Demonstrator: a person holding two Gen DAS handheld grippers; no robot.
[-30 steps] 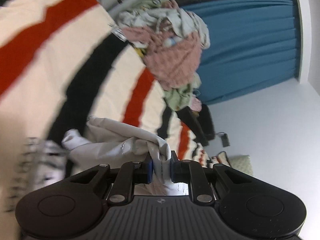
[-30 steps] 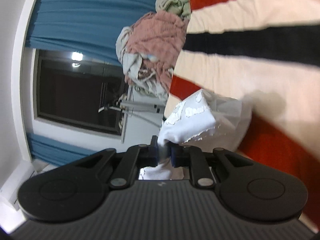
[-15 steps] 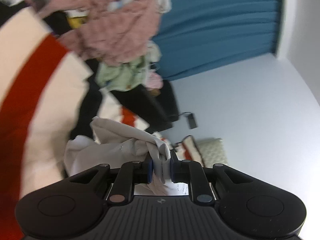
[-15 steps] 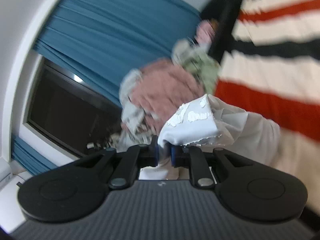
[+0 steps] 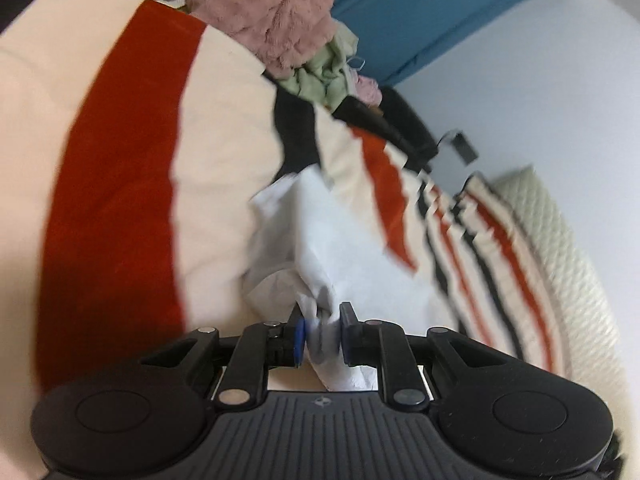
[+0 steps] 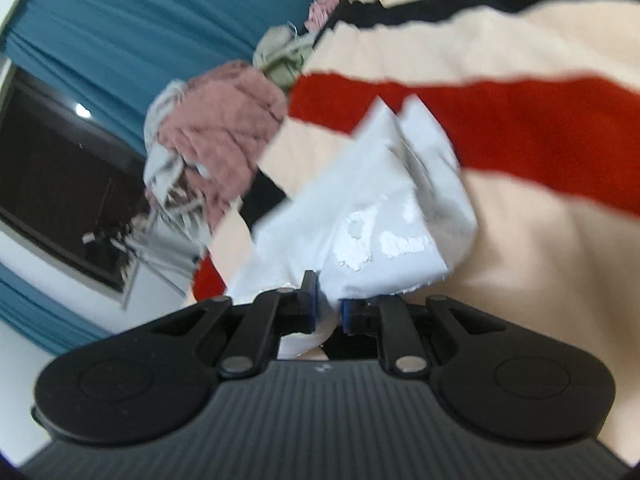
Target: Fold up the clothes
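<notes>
A white garment [image 5: 340, 248] hangs bunched from my left gripper [image 5: 322, 334], which is shut on a fold of it, over a cream bed cover with red and black stripes [image 5: 120, 160]. My right gripper [image 6: 328, 308] is shut on another part of the same white garment [image 6: 372, 208], which shows a cracked white print. The cloth spreads out ahead of both grippers, above the striped cover [image 6: 540, 128].
A heap of unfolded clothes, with a pink fleece on top [image 5: 276, 8], lies at the far end of the bed and also shows in the right wrist view [image 6: 224, 128]. Blue curtains [image 5: 420, 12], a dark window [image 6: 60, 192] and a cream pillow [image 5: 560, 248] lie beyond.
Both grippers have swung with the white garment still held. The views now look down onto the striped cover, and the cloth hangs longer and more spread out than before.
</notes>
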